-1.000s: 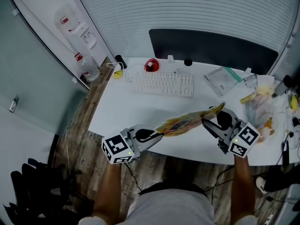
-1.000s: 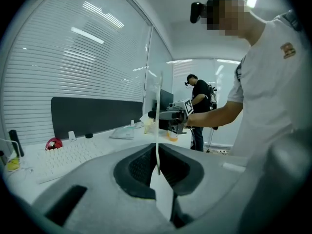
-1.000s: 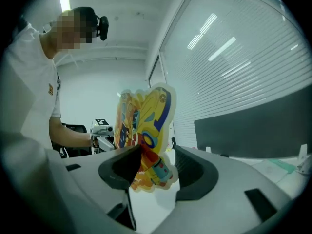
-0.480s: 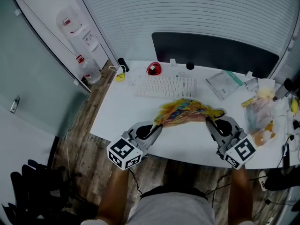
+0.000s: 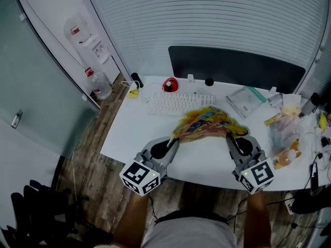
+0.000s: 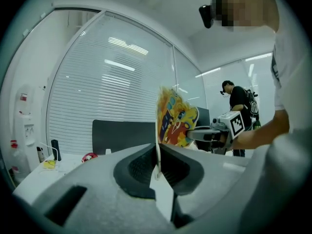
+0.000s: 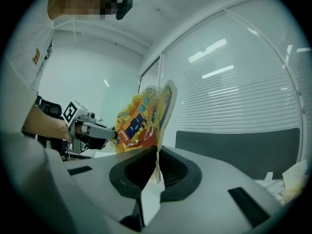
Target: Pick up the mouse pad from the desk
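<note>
Holding the mouse pad (image 5: 209,122) up between two grippers.
The left gripper (image 5: 174,139) and right gripper (image 5: 228,138) each have their jaws clamped on an opposite edge of the colourful mouse pad. It arches between them above the desk (image 5: 129,130), near the front edge and just in front of the keyboard (image 5: 181,103).

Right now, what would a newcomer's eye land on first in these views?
The bright yellow, cartoon-printed flexible mouse pad stands out, held bowed over the white desk. The left hand-held gripper and right hand-held gripper each pinch one edge. Behind it lie a white keyboard and a small red object.
</note>
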`<state>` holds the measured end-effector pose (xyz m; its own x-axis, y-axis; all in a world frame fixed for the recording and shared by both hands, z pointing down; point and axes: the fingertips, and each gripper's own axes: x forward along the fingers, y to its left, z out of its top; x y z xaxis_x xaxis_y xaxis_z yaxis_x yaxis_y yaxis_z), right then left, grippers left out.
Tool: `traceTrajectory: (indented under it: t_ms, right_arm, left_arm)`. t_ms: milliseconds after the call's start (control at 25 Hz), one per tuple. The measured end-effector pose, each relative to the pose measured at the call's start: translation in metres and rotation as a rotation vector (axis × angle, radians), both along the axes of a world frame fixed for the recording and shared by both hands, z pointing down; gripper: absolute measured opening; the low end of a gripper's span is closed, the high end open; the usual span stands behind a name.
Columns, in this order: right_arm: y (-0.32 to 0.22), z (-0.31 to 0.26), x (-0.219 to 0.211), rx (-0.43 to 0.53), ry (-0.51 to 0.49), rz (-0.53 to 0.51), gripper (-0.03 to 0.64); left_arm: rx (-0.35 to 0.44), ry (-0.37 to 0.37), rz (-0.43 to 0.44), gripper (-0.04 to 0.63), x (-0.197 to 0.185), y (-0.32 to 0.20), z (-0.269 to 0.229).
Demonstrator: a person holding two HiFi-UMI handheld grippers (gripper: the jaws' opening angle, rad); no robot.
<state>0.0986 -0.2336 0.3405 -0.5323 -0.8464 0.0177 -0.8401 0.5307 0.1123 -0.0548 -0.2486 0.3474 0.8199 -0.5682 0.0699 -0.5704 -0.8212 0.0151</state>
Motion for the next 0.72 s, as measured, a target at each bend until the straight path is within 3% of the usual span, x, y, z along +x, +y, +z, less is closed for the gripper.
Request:
traceTrajectory:
  t_ms: [320,720]
  right_arm:
    - [0.001,-0.011,0.002,0.021,-0.006,0.029,0.025]
    - [-0.003,-0.012,0.004,0.017,-0.013,0.056,0.021]
  left_arm:
    - [0.044,0.007,-0.069,0.023,0.000,-0.002,-0.017]
    - [0.057,0.007,-0.071,0.023,0.004,-0.004,-0.020]
